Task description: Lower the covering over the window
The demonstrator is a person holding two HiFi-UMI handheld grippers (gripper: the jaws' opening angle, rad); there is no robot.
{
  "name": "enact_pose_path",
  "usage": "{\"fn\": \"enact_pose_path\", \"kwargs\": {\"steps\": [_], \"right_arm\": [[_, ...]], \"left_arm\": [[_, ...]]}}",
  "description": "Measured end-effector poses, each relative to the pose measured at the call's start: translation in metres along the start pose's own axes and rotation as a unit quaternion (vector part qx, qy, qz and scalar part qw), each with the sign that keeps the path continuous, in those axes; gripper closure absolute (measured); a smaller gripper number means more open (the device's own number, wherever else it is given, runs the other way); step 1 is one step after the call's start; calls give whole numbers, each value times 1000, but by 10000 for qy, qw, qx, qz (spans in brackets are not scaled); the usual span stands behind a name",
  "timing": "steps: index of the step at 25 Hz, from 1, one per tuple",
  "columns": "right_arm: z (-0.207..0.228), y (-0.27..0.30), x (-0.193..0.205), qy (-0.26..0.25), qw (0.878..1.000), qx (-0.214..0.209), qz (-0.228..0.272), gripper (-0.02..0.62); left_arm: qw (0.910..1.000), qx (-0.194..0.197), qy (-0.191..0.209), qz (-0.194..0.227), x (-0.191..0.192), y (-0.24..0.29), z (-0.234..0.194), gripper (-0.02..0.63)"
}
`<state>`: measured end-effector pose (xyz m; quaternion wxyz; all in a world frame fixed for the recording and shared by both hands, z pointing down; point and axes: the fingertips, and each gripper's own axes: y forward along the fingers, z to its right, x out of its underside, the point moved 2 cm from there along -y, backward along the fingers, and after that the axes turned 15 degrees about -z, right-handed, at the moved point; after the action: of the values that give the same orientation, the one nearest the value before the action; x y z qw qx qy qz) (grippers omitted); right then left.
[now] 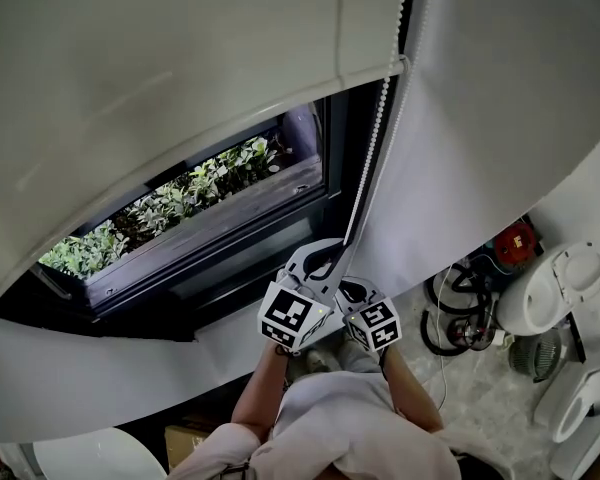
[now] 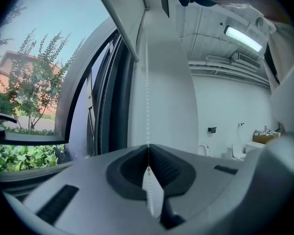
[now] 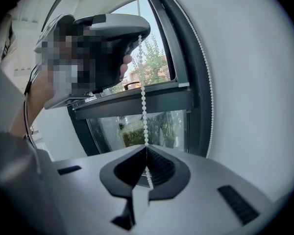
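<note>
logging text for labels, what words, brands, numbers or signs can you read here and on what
No words, brands or numbers can be read in any view.
Left cube and right cube: black-and-white square patterns only, no letters.
Red thing by the wall: any print is too small to read.

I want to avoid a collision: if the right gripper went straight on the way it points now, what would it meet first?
Probably the lower window pane. The right gripper is shut on the bead chain, and nothing else shows in that line; depth is unclear.
</note>
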<state>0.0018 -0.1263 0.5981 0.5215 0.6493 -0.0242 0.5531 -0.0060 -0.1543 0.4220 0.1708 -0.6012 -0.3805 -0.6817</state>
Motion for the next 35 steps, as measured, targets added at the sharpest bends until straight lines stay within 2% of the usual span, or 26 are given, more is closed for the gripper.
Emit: {"fn": "enact_pose_path", "kwargs": {"steps": [12, 18, 22, 27, 35], "right_arm": [[-2, 19, 36, -6, 9985, -27, -544, 595], [-4, 13, 40, -180, 9982, 136, -562, 591], [-6, -7, 23, -318, 9986, 262, -324, 554], [-5, -61, -22, -459, 9973, 458, 356, 511], [-8, -134, -103, -912, 9839, 767, 1331, 503]], "left_arm": [[9993, -4, -212, -305, 43, 9, 0, 589], [9993, 7, -283, -230, 48, 7, 3, 589], [9994, 12, -265, -205, 49, 5, 4, 589], [9995, -17, -237, -186, 49, 2, 6, 589], [9996, -32, -216, -181, 50, -1, 8, 589]]}}
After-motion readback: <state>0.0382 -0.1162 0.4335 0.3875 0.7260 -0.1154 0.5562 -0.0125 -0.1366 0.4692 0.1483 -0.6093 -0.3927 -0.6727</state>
